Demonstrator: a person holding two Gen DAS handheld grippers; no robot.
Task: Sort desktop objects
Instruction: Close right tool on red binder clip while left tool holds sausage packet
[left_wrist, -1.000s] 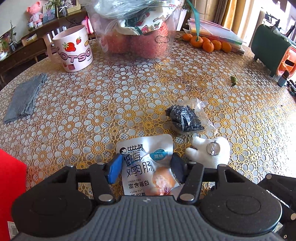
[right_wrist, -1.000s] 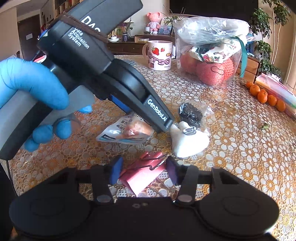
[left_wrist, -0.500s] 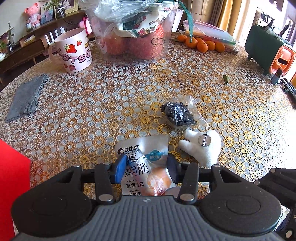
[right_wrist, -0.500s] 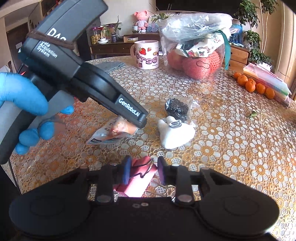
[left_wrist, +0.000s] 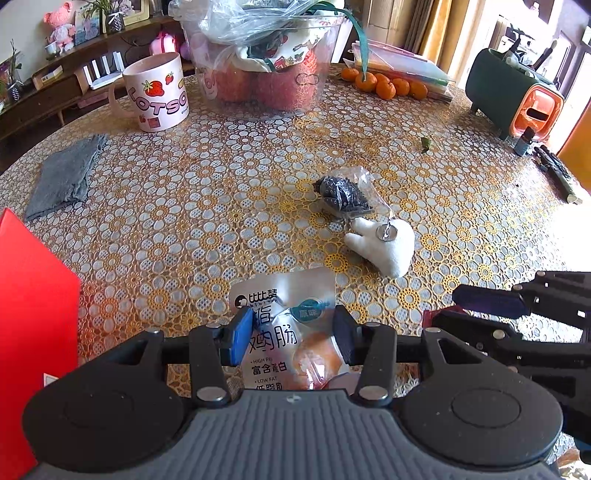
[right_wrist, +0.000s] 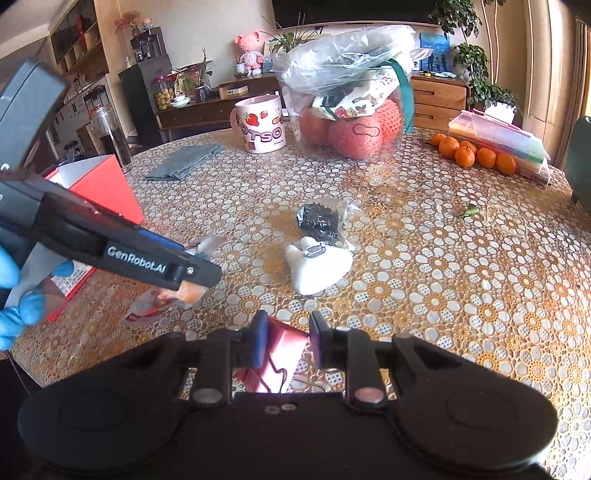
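Observation:
My left gripper (left_wrist: 291, 334) is shut on a silver chicken-sausage snack packet (left_wrist: 284, 317) and holds it above the table; the packet also shows under that gripper in the right wrist view (right_wrist: 166, 299). My right gripper (right_wrist: 286, 338) is shut on a pink-red packet with a cord (right_wrist: 279, 354), lifted off the table. A white plush keychain (left_wrist: 384, 243) and a clear bag of small black pieces (left_wrist: 343, 195) lie in the middle of the table, ahead of both grippers.
A red box (left_wrist: 33, 332) stands at the left edge. At the back are a strawberry mug (left_wrist: 157, 92), a clear tub with red balls (left_wrist: 266, 70), a grey cloth (left_wrist: 66, 173), tangerines (left_wrist: 384, 85) and a green-orange case (left_wrist: 517, 96).
Both grippers closed on their packets and rose away from the table. The right gripper's jaws narrowed on the pink packet; the left gripper drew back toward the red box.

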